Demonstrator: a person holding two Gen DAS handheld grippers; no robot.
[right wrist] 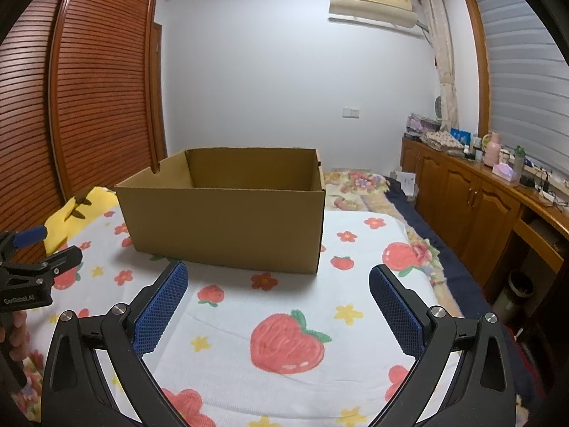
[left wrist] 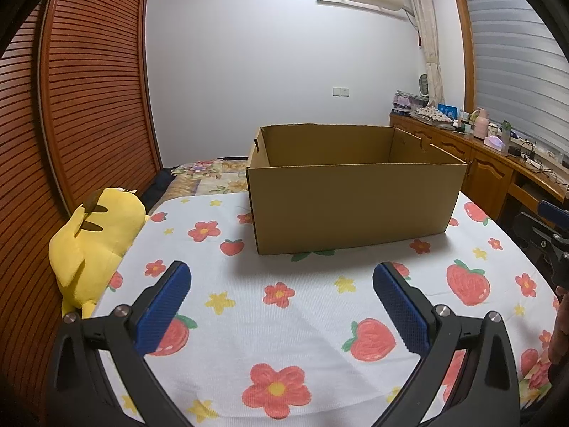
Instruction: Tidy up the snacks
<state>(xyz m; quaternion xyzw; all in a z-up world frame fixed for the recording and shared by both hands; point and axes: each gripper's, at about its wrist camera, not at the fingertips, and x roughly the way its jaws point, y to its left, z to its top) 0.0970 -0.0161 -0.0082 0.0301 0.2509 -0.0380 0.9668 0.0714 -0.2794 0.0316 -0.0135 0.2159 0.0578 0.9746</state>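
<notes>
— Left wrist view: I'm seeing the cardboard box ahead of the left gripper, jaws spread wide and holding nothing. Any snacks?

— None showing. I'm holding the right gripper agape too, box ahead-left on the strawberry sheet.

— I'm judging it light, stiff, crushable; I'd pinch a top rim.

I see a matt brown corrugated cardboard box on a soft, finely ribbed white cloth printed with strawberries and flowers. Left of the box lies a plush yellow toy with a smooth, fuzzy fabric skin. Behind that toy, the slatted wardrobe shows glossy reddish wood. My left gripper has matt black plastic arms, shiny metal pins and blue, rough-textured rubbery pads.
</notes>
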